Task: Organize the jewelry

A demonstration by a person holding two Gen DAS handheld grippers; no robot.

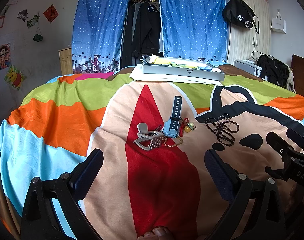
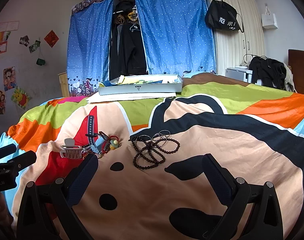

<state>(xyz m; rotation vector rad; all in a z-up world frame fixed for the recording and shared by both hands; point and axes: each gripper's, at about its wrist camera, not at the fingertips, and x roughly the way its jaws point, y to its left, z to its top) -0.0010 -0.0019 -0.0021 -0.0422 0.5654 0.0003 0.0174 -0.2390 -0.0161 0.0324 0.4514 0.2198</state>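
On the colourful bedspread lies a small heap: a grey hair claw clip (image 1: pixel 147 139) (image 2: pixel 70 150), a blue watch (image 1: pixel 173 124) (image 2: pixel 92 138) with a dark strap, a red cord charm (image 1: pixel 187 127) (image 2: pixel 112 143) and a gold chain (image 1: pixel 173 144). To their right sit dark bead strings (image 1: pixel 223 132) (image 2: pixel 152 153) with thin silver bangles (image 1: pixel 224 119) (image 2: pixel 162 137). My left gripper (image 1: pixel 154 160) is open, just short of the clip. My right gripper (image 2: pixel 150 165) is open, its tips near the beads. A grey flat box (image 1: pixel 184 70) (image 2: pixel 140 88) rests farther back.
White paper sheets (image 1: pixel 172 78) lie under the box. Behind the bed hang blue dotted curtains (image 2: pixel 172 30) around dark clothes, with a cream wardrobe (image 2: pixel 240 40) and black bag to the right. The bed's left edge drops off near a postered wall.
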